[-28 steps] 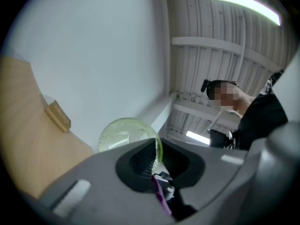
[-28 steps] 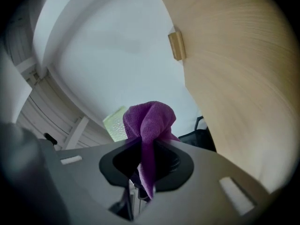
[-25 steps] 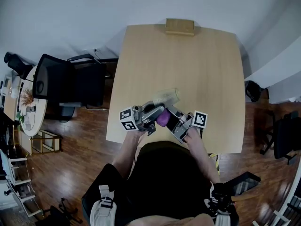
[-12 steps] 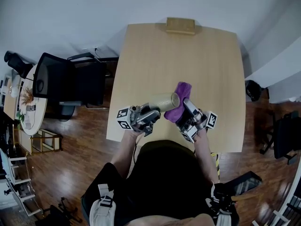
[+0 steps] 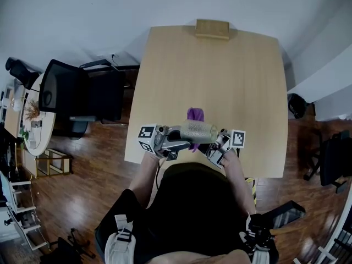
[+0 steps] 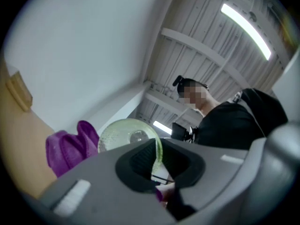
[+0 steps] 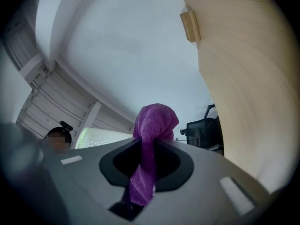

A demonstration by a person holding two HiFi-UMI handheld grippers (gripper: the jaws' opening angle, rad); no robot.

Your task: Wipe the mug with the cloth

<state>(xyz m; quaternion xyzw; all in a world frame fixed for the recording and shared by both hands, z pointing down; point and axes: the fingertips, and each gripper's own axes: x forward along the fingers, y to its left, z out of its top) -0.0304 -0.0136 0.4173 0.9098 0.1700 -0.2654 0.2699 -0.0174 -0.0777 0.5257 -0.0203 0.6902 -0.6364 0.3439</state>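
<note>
A: Wooden table [image 5: 220, 76], head view: glass mug [image 5: 199, 131] held sideways, lower centre; purple cloth [image 5: 194, 114] peeks just above it.

B: L gripper [image 6: 157, 161] view: clamped on mug rim. R gripper [image 7: 146, 161] view: clamped on cloth, centre.

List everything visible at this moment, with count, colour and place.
clear greenish glass mug: one, pale green, held sideways above the table's near edge
purple cloth: one, purple, just beyond the mug
light wooden table: one, pale wood, centre
small wooden block: one, tan, table's far edge
black office chair: one, black, left of the table
left tool: one, grey, shut on the mug's wall
right tool: one, grey, shut on the cloth
person's torso: one, black top, bottom centre
</note>
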